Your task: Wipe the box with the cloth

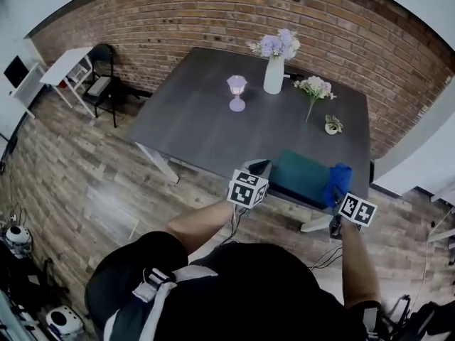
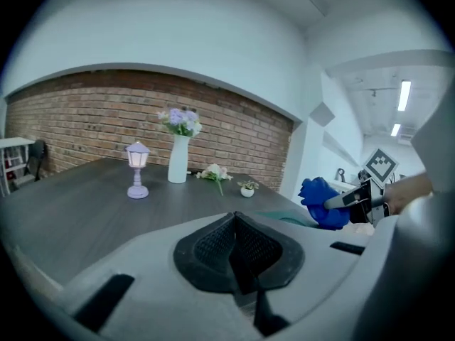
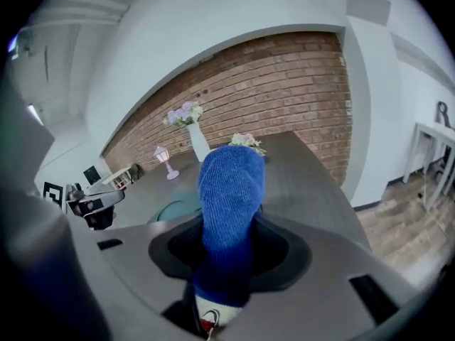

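Clamping the blue cloth (image 3: 230, 190), right gripper (image 3: 227, 258) sits at box's (image 1: 302, 174) right edge; left gripper (image 2: 238, 251) closed, empty.

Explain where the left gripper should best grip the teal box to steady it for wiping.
The teal box lies flat and low at the near edge of the table, so probably grip its near-left rim, coming from the person's side. The right gripper holds the blue cloth at its right end. The left gripper, shut, must open first.

Head cam overhead, others low, shared table (image 1: 199, 119)
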